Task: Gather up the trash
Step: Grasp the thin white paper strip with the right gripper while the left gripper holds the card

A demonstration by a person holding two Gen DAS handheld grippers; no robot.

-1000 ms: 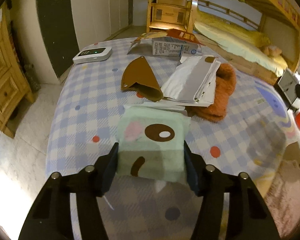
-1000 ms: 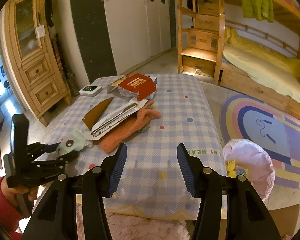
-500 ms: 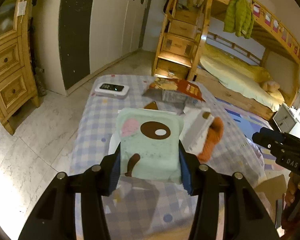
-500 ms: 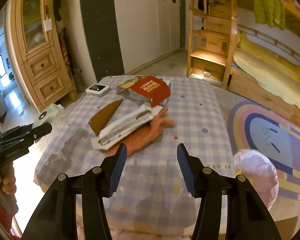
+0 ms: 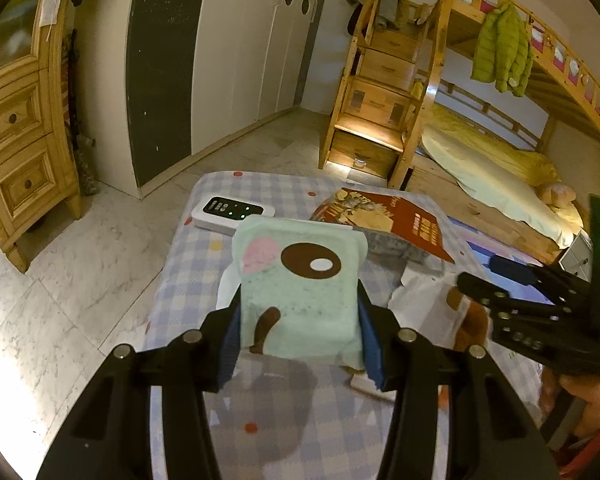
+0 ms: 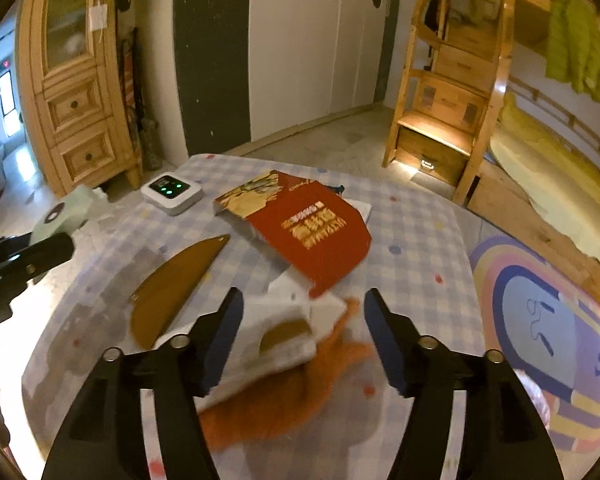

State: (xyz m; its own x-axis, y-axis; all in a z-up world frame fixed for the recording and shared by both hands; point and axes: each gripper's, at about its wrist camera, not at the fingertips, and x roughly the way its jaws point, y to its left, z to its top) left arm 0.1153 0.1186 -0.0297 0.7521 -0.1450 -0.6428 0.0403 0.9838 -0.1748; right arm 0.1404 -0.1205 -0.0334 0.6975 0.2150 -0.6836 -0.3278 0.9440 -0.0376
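My left gripper (image 5: 298, 320) is shut on a mint-green packet (image 5: 300, 280) with a pink spot and a brown eye print, held up above the checked table (image 5: 188, 264). The right wrist view shows the same packet (image 6: 66, 212) at the far left. My right gripper (image 6: 304, 304) hovers low over a white paper stack (image 6: 284, 328) and an orange fuzzy cloth (image 6: 300, 392). Its jaws are opening and the pads touch nothing. A red snack bag (image 6: 316, 232) and a brown wrapper (image 6: 172, 284) lie on the table beyond.
A white device (image 6: 171, 193) with green lights sits at the table's far left corner. A wooden cabinet (image 6: 76, 92) stands left, wooden bunk stairs (image 6: 452, 92) behind, and a rainbow rug (image 6: 540, 320) covers the floor to the right.
My left gripper has risen with the green packet, lifting it off the table. My right gripper has moved in over the papers and orange cloth, and its jaws have spread wider.
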